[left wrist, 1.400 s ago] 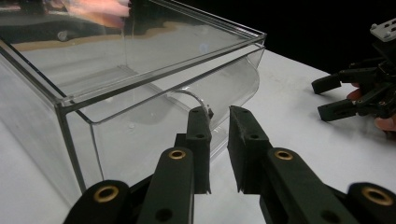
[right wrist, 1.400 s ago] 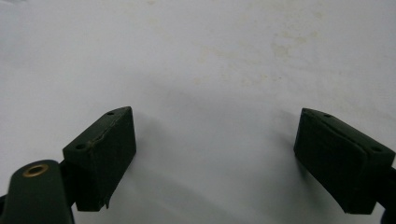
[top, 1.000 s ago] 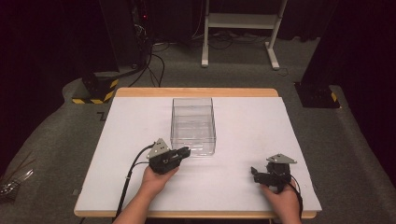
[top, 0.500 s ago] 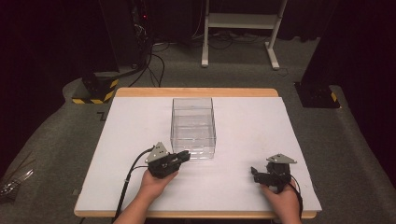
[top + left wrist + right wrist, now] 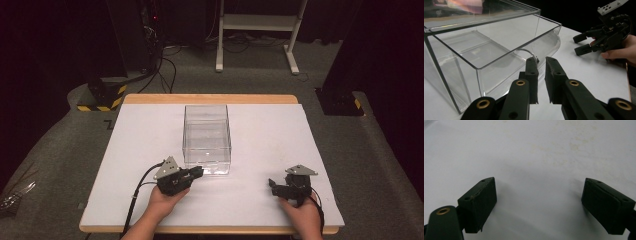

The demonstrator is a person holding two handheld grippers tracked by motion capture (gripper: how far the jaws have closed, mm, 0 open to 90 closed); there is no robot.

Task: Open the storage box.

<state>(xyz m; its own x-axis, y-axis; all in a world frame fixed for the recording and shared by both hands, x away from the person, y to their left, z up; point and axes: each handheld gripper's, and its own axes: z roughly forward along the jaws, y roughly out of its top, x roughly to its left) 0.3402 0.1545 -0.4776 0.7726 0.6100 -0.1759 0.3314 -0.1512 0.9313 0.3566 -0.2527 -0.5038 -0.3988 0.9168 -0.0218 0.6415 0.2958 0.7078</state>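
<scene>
Edging nearer the clear box (image 5: 207,137), left tool (image 5: 196,173) nearly closed, empty, right tool (image 5: 272,185) open, unmoved.

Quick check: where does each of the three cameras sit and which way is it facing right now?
High view: above the person's side, looking forward and down on the white table; both hands and forearms show.
Left gripper view: on the left gripper, facing the clear box; shares the right gripper with the high view.
Right gripper view: on the right gripper, facing bare tabletop.
</scene>
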